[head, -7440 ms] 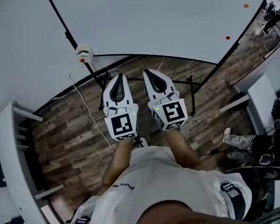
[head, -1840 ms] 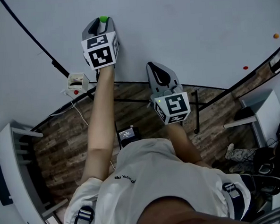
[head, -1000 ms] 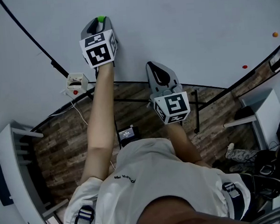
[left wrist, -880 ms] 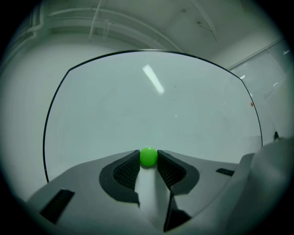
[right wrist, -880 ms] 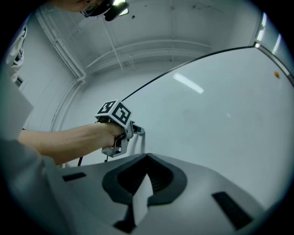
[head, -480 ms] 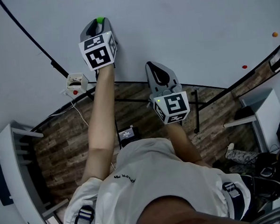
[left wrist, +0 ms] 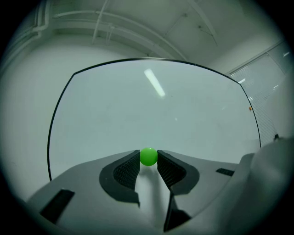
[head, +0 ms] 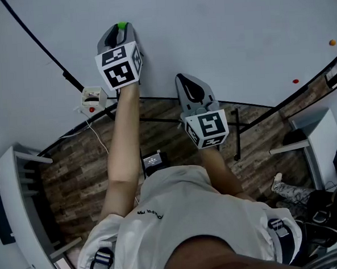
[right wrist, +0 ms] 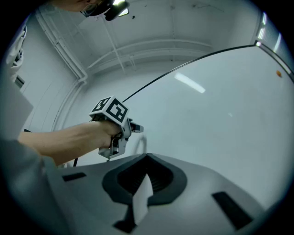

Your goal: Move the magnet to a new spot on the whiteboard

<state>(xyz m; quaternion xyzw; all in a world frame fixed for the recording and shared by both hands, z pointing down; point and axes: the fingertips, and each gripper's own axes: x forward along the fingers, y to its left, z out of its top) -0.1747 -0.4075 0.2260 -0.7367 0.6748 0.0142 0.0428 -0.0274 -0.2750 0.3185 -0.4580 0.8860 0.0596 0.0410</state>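
In the head view, my left gripper (head: 120, 30) is stretched far out on a long bare arm, right up at the whiteboard (head: 219, 25). A little green magnet (head: 122, 26) peeks out at its tip. My right gripper (head: 182, 79) is lower down and nearer to me, by the bottom edge of the board. It is well apart from the left one. Far off on the right side of the board I see a red magnet (head: 295, 81) and an orange magnet (head: 332, 42). A small white box (head: 93, 98) with a red dot sits at the board's black frame, near the left arm. Under the board is a wooden floor (head: 85, 170).

In the left gripper view, the green magnet is a round ball right between the two dark pads. Both pads press on it, one from each side, so this gripper is holding the magnet. The board fills the space behind it. I cannot tell if the magnet touches the board.

In the right gripper view, the two jaws are pushed together and there is nothing between them. Past them I see the left gripper with its checkered cube (right wrist: 110, 109), held by a hand (right wrist: 98, 133) up near the board.
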